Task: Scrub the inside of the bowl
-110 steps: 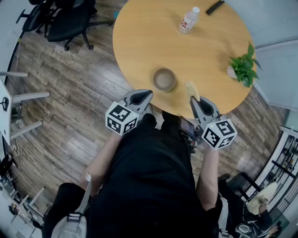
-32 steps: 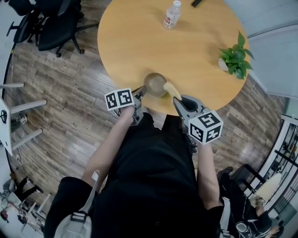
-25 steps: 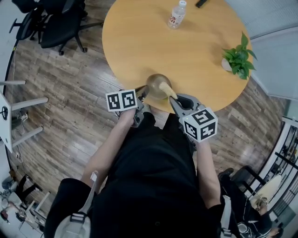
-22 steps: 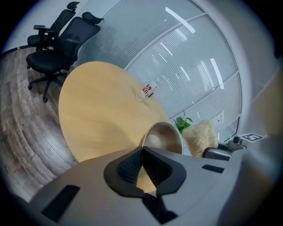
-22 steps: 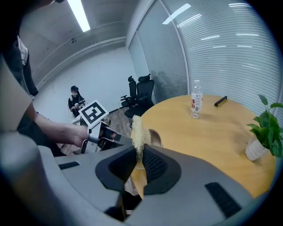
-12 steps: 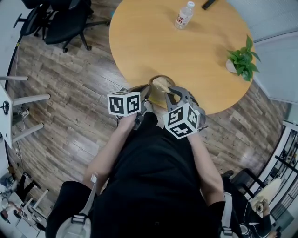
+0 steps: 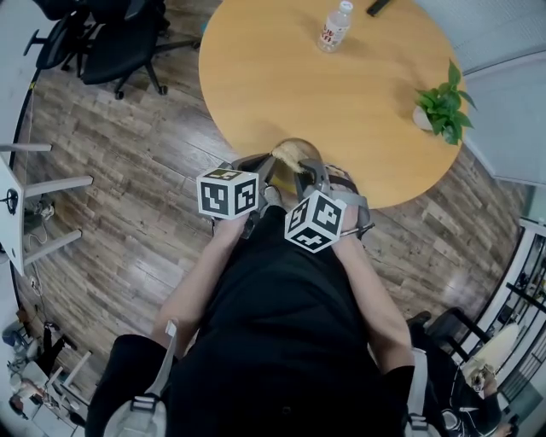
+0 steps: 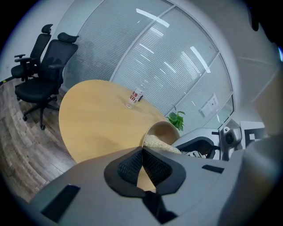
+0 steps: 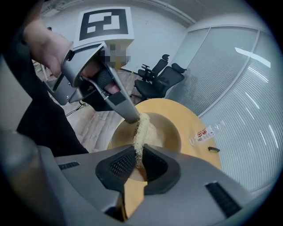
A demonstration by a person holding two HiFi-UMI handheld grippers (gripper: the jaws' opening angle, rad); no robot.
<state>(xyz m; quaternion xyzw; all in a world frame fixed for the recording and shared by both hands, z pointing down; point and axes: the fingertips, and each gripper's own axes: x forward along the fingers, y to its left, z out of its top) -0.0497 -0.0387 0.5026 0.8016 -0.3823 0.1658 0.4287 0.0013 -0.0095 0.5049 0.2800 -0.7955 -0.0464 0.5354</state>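
A tan bowl (image 7: pixel 288 150) is held tilted over the near edge of the round wooden table (image 7: pixel 341 94). My left gripper (image 8: pixel 142 150) is shut on the bowl's rim (image 8: pixel 146 134); in the right gripper view the left gripper's fingertip (image 9: pixel 129 115) pinches the rim at the top of the bowl (image 9: pixel 170 130). My right gripper (image 9: pixel 138 155) is shut on a pale fibrous scrubber (image 9: pixel 142 130), which lies against the bowl's inside wall. The scrubber (image 8: pixel 160 143) also shows in the left gripper view. In the head view both marker cubes sit side by side just below the bowl.
A water bottle (image 7: pixel 334 27) and a dark remote (image 7: pixel 378 7) lie at the table's far side. A small potted plant (image 7: pixel 444 107) stands at its right edge. Black office chairs (image 7: pixel 111 38) stand on the wood floor to the upper left.
The right gripper has rolled and swung left, carrying the scrubber from beside the bowl into it. The left gripper has lifted and tilted the bowl slightly at the table's edge.
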